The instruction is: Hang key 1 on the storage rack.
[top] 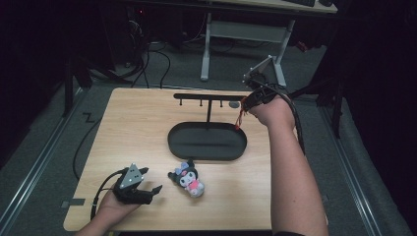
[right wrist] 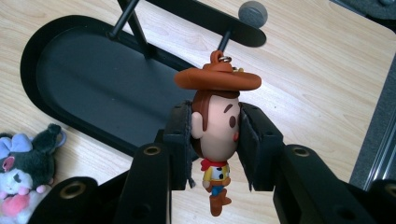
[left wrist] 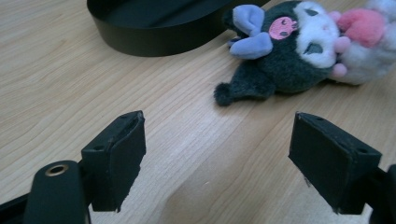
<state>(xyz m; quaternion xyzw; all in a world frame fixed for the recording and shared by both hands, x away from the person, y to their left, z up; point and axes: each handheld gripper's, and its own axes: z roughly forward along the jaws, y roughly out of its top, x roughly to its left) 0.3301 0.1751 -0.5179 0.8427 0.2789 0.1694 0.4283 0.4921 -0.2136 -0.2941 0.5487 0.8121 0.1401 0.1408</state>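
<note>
Behind right hand-held gripper (right wrist: 215, 140) — cowboy figure (right wrist: 216, 122) half-hidden

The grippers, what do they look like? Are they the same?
Both are black with two thick, blocky jaws. The left gripper wears a grey three-cornered plate on top, and a black cable trails from it. The right gripper has a grey plate and black cables too. The forearms are bare, without sleeves.

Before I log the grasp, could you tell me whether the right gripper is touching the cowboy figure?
Touching: the right gripper view shows the right gripper clamping the cowboy figure at its head.
</note>
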